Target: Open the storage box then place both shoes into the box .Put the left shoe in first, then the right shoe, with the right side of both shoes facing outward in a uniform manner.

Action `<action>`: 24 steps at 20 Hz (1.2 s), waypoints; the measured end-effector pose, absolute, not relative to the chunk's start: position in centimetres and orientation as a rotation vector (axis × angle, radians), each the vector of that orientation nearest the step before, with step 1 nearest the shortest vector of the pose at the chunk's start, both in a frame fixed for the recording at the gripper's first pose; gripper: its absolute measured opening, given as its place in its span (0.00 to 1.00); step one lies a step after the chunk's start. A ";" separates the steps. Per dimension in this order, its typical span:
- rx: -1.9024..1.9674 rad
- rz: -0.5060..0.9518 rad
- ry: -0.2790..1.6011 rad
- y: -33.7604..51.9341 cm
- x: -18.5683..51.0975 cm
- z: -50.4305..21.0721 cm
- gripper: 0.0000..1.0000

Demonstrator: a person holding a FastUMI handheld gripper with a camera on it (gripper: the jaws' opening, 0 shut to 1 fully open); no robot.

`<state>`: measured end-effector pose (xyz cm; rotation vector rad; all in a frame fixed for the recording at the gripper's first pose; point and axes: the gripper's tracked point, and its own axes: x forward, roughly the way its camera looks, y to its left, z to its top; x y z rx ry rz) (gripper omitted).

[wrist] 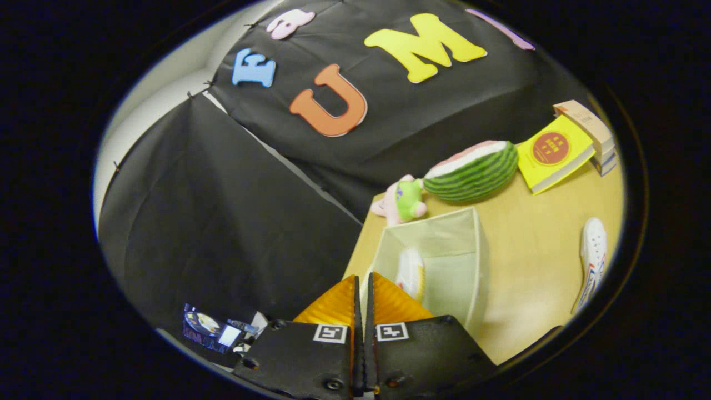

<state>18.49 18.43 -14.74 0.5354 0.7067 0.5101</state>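
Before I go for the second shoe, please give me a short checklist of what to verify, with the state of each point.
1. Storage box open: ok.
2. One shoe already inside the box: ok.
3. That it is the left shoe, right side outward: cannot tell.
4. Second shoe free on the table, beside the box: ok.
5. Gripper empty: ok, fingers closed together on nothing.
6. Gripper open for grasping: not ok.

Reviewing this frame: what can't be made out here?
- Shoe in the box: its near end hidden behind the fingers, which are closed together; which way it faces is unclear.
- Shoe on the table: stretched at the fisheye's rim; left or right unclear.
- Storage box: near wall hidden by the fingers.
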 end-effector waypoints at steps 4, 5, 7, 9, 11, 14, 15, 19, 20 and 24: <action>0.421 0.434 0.781 17.8 18.4 -19.6 0.09; 0.440 0.435 0.800 17.8 18.5 -20.3 0.10; 0.455 0.394 0.825 16.4 18.9 -21.5 0.12; 0.412 0.349 0.842 14.9 18.9 -22.5 0.28; 0.362 0.346 0.852 13.8 18.6 -23.0 0.59; 0.301 0.337 0.852 11.4 17.8 -23.1 1.00; 0.287 0.328 0.848 10.4 17.4 -22.9 1.00; 0.268 0.288 0.847 6.0 16.3 -22.8 1.00; 0.251 0.267 0.851 4.6 16.0 -22.9 1.00; 0.210 0.222 0.855 -0.6 15.3 -23.7 1.00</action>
